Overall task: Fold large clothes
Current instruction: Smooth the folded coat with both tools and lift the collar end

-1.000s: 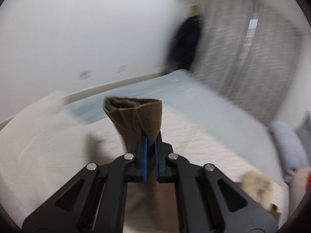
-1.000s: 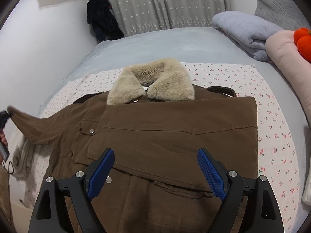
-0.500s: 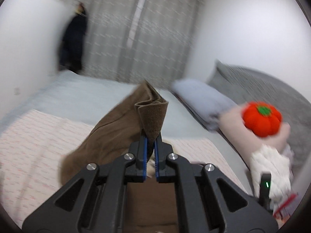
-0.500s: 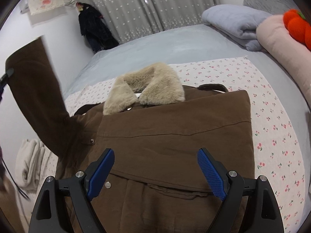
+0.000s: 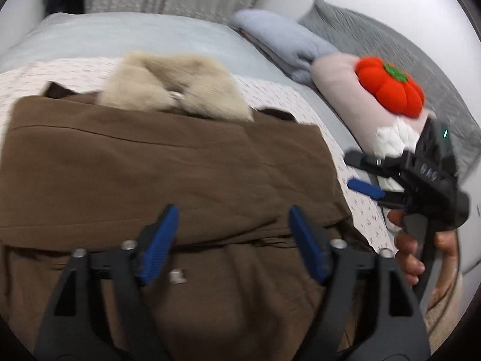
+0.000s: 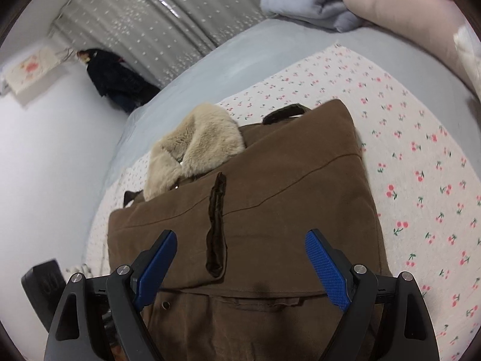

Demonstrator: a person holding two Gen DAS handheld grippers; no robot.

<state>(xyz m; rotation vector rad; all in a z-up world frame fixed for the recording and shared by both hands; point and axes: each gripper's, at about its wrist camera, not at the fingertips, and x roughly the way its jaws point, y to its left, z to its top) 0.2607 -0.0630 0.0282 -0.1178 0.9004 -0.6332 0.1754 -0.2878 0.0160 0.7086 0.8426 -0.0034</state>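
A brown coat (image 6: 270, 210) with a cream fur collar (image 6: 192, 147) lies flat on the cherry-print sheet (image 6: 421, 165) of the bed, collar toward the far end. Both sleeves are folded in across the chest (their cuffs meet at a dark vertical seam near the middle), giving the upper part a squared outline. The lower front with its metal snaps lies nearest.

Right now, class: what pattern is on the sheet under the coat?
White sheet with small red cherries; clearest in the right wrist view.
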